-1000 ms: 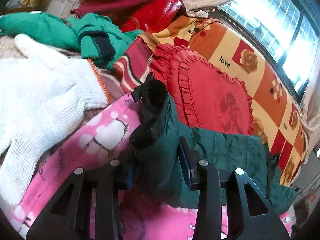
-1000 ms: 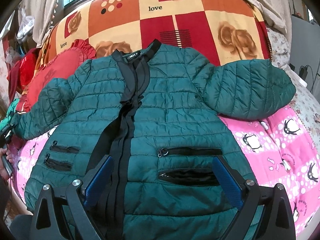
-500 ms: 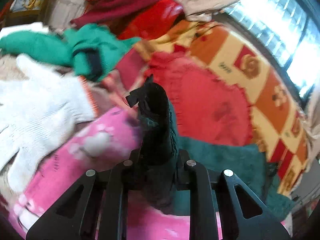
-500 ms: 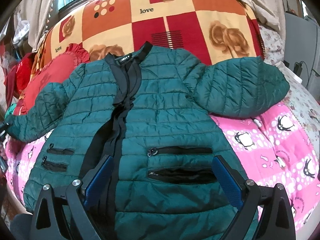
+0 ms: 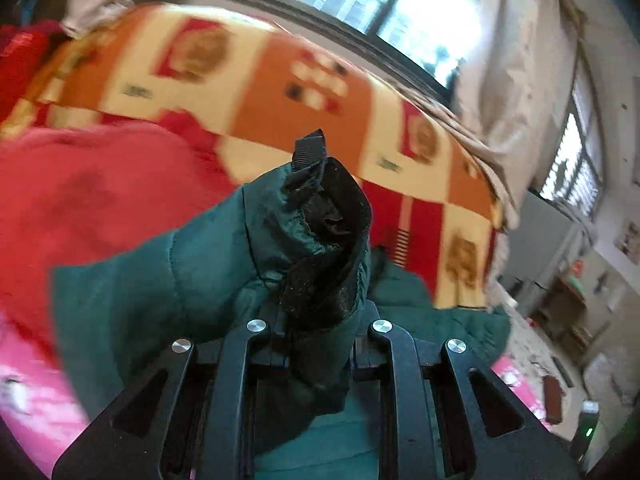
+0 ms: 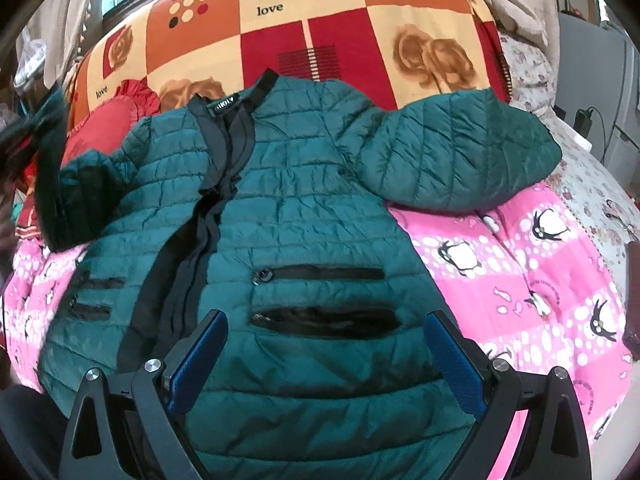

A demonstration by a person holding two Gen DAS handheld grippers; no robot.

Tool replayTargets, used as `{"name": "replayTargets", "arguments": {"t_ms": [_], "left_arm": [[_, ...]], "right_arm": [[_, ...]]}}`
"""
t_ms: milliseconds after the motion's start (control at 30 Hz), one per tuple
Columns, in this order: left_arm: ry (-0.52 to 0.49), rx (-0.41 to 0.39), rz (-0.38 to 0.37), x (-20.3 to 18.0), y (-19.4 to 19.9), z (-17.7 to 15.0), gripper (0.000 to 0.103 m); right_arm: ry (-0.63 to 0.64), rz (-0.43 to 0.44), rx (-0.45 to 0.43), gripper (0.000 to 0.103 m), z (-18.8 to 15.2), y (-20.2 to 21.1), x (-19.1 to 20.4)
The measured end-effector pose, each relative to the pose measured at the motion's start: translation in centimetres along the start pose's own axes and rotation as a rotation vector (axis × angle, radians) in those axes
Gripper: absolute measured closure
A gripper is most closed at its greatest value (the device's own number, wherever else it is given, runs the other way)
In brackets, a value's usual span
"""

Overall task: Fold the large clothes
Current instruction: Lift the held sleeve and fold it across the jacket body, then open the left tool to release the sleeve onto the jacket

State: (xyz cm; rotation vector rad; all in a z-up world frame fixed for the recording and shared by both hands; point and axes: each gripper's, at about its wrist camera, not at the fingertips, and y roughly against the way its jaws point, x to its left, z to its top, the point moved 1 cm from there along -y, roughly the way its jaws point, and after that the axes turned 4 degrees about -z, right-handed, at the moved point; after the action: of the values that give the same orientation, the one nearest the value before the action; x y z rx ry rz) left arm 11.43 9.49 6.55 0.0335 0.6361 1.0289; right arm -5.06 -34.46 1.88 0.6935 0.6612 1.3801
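Since the earlier frame, left gripper (image 5: 316,324), jaws clamped on the jacket (image 6: 280,220) cuff (image 5: 332,248), is lifting that sleeve off the bed (image 6: 540,280); right gripper (image 6: 324,360), jaws apart, is hovering over the hem. Slick fabric risks slipping free.
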Motion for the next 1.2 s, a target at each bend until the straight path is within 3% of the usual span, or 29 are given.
{"name": "replayTargets", "arguments": {"t_ms": [267,400,500,733,800,833,867,1067,1200], "left_arm": [[0.051,0.112,-0.215,-8.9,-11.0,-3.0,0.086],[0.105,0.186,-0.361,-12.7,-15.9,-6.3,0.086],[0.093,0.258,-0.403,-14.2,-18.5,-8.8,0.086],[0.089,0.391,-0.322,-14.7,-23.5,-11.5,0.084],[0.106,0.443,-0.31,-14.3,-24.5,-12.0,0.068],[0.113,0.461,-0.309,-14.3,-24.6,-12.1,0.051],[0.116,0.468,-0.306,-14.4,-24.6,-12.3,0.043],[0.133,0.474,-0.332,-13.9,-22.2,-12.2,0.038],[0.071,0.398,-0.257,-12.1,-18.0,-9.0,0.038]], "right_arm": [[-0.022,-0.08,0.026,0.006,-0.5,-0.4,-2.1],[-0.033,-0.075,0.045,0.006,-0.8,-0.6,-3.2],[-0.036,-0.074,0.058,0.006,-1.1,-0.8,-3.9],[-0.052,-0.08,0.079,0.006,-1.3,-1.2,-5.4],[-0.051,-0.078,0.081,0.006,-1.3,-1.4,-5.3],[-0.047,-0.078,0.082,0.006,-1.2,-1.4,-5.2],[-0.043,-0.077,0.083,0.006,-1.2,-1.5,-5.0],[-0.046,-0.102,0.091,0.006,-1.0,-2.1,-4.5],[-0.069,-0.089,0.066,0.006,-0.3,-1.9,-3.8]]}}
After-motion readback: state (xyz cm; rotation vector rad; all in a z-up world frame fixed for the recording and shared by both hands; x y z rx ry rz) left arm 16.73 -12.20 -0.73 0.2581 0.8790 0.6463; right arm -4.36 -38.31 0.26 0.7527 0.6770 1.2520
